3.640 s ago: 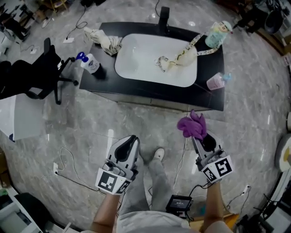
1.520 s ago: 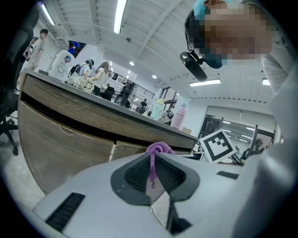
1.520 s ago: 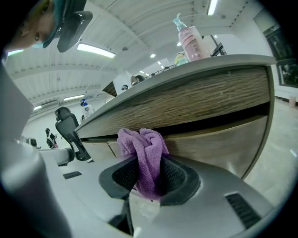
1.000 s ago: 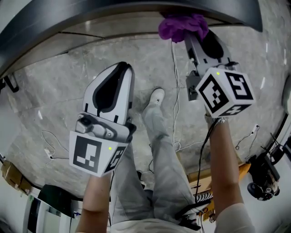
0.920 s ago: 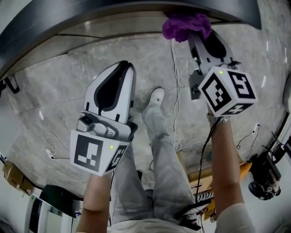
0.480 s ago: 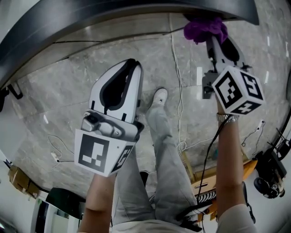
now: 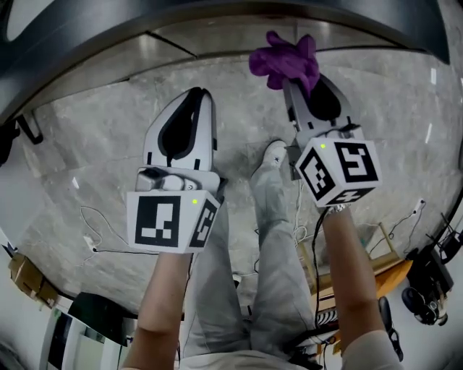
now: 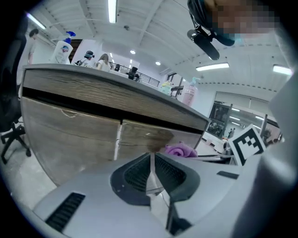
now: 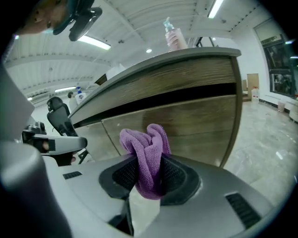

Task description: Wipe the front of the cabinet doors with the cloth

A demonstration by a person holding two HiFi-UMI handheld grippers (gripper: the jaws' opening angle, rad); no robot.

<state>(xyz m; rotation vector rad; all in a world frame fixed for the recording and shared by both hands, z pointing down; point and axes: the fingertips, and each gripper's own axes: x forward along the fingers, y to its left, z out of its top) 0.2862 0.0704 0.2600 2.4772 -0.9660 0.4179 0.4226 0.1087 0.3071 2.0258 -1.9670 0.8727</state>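
Observation:
My right gripper (image 7: pixel 291 81) is shut on a bunched purple cloth (image 7: pixel 283 60), which sticks out past the jaws (image 9: pixel 145 149). The cloth hangs just short of the wooden cabinet doors (image 9: pixel 186 125) under the dark counter (image 7: pixel 217 18); no contact shows. My left gripper (image 7: pixel 189 97) is shut with nothing in it, level with the right one and a little to its left. In the left gripper view the two doors (image 8: pixel 84 135) meet at a pale vertical seam, and the purple cloth (image 8: pixel 179 149) shows low at the right.
A person's legs and a white shoe (image 7: pixel 273 153) stand on the grey marble floor (image 7: pixel 94 166) between the grippers. Cables (image 7: pixel 98 231) trail on the floor at left. Bottles (image 8: pixel 188 93) stand on the counter top. A black office chair (image 9: pixel 58 123) sits at the cabinet's far side.
The right gripper with the cloth swung right along the cabinet, then came back left and a little away from it. The left gripper stayed about where it was.

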